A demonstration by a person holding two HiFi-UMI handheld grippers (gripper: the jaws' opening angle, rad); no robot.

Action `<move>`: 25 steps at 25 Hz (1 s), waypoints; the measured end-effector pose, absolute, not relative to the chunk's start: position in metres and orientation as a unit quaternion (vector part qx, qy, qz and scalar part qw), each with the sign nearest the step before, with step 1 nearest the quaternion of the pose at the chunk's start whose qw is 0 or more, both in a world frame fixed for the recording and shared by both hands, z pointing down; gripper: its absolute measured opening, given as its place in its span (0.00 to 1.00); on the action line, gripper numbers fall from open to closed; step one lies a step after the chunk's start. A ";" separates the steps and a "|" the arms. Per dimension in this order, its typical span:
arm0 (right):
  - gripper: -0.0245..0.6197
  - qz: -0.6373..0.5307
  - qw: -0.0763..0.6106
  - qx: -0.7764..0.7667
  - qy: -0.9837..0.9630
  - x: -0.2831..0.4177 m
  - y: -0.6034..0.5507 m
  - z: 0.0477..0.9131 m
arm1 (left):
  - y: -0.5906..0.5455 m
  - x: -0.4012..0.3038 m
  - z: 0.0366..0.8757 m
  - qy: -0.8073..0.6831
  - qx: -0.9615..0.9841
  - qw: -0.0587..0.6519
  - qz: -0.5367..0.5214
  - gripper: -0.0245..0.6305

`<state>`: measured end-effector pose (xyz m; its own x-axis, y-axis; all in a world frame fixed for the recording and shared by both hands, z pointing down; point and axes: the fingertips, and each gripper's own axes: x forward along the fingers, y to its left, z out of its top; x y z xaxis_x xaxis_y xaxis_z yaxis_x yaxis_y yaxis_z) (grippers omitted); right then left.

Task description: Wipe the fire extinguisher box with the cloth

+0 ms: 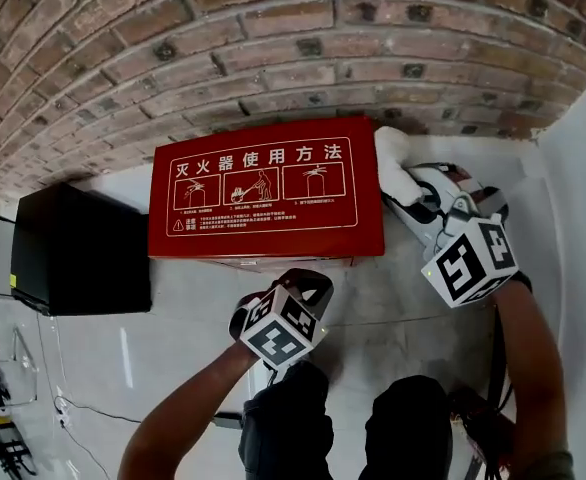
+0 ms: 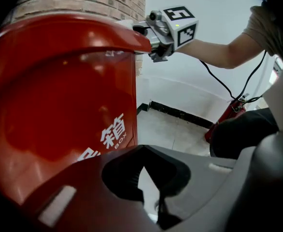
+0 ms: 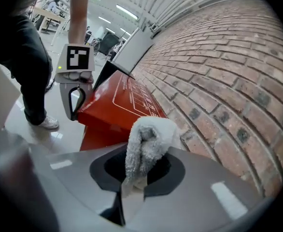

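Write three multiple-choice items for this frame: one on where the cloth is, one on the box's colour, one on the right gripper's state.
1. Where is the cloth?
A) at the right end of the fire extinguisher box
B) on the floor
C) on the black case

2. What colour is the box?
A) green
B) red with white print
C) yellow

3. What state is the right gripper in?
A) open, empty
B) shut, empty
C) shut on the cloth

Answers: 1 A, the head view shows the cloth at the lid's right end, by the brick wall. 2 B, the box is red in every view. 3 C, the right gripper view shows its jaws pinching the cloth.
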<state>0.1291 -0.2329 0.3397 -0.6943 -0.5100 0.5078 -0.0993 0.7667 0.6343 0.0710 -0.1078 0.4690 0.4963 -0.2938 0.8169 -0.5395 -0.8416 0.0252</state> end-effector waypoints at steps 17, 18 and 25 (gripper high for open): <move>0.15 0.000 0.293 0.157 -0.943 0.132 -0.106 0.274 | -0.081 0.080 0.323 -0.313 0.849 0.213 0.370 0.04; 0.15 0.028 0.269 0.167 -0.948 0.133 -0.102 0.262 | -0.081 0.080 0.308 -0.317 0.851 0.211 0.360 0.04; 0.16 0.131 0.141 0.229 -0.954 0.143 -0.096 0.164 | -0.078 0.076 0.190 -0.368 0.864 0.189 0.287 0.04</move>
<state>0.1427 -0.0956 0.1637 -0.8554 -0.3996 0.3295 -0.4735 0.8613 -0.1846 0.0759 -0.0778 0.1897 0.5648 -0.5273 0.6347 -0.7440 -0.6581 0.1153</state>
